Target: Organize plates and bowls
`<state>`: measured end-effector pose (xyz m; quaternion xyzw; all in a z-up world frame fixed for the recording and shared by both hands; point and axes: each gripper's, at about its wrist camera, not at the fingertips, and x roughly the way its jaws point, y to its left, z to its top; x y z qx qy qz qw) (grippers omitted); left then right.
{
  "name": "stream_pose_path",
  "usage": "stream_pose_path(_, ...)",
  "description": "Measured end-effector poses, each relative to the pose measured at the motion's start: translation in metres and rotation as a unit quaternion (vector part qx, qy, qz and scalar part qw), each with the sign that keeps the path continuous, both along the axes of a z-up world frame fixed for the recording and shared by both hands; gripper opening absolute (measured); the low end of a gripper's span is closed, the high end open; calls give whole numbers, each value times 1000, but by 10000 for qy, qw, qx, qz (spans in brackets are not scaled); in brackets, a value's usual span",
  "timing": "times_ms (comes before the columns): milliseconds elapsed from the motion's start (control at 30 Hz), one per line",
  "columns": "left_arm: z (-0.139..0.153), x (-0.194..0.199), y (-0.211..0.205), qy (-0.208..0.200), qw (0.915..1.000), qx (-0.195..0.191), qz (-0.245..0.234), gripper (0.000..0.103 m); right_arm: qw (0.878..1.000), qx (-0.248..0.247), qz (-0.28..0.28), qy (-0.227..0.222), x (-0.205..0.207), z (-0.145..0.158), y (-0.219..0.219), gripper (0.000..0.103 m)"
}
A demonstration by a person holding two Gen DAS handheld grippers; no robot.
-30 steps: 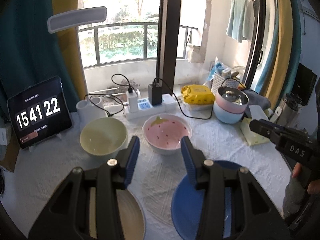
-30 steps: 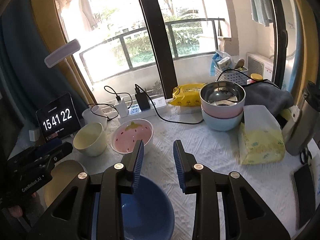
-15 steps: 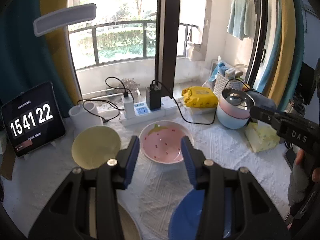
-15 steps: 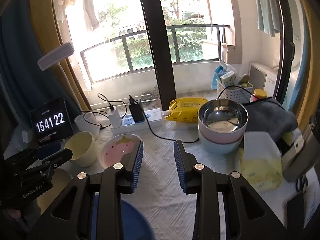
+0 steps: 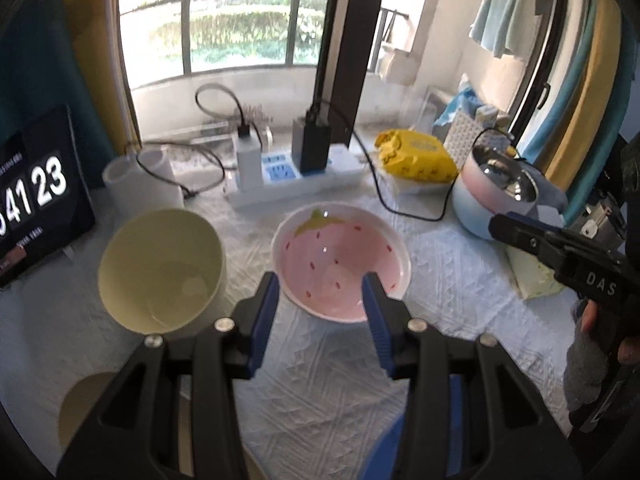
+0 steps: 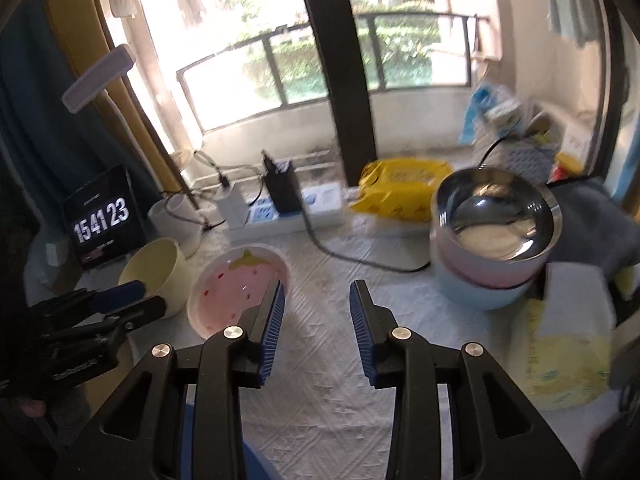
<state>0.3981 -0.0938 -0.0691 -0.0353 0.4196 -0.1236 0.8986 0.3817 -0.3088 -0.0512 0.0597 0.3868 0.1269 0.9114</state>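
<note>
Left hand-held gripper, glossy round pink bowl

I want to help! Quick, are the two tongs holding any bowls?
Left tongs: open, holding nothing.
Right tongs: opening, nothing between them.

left gripper jaws apart, empty, over pink bowl.

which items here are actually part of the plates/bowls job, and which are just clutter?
Job items:
pink strawberry bowl
cream bowl
stacked bowls, steel on pink on blue
blue bowl, only its edge in view
tan plate, partly hidden

Clutter:
power strip
clock tablet
yellow pack
white cups
tissue pack
</note>
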Motion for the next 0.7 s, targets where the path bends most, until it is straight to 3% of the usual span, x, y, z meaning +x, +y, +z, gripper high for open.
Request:
stream_pose_path(167,-17,15,0,399,9992,-5,-52,45,9986,278,186,412,20,-19,2,37)
stream_pose_path(700,-47,41,-10,688,9966,373,-244,45,9893,460,696,1193,67,-60,22,37)
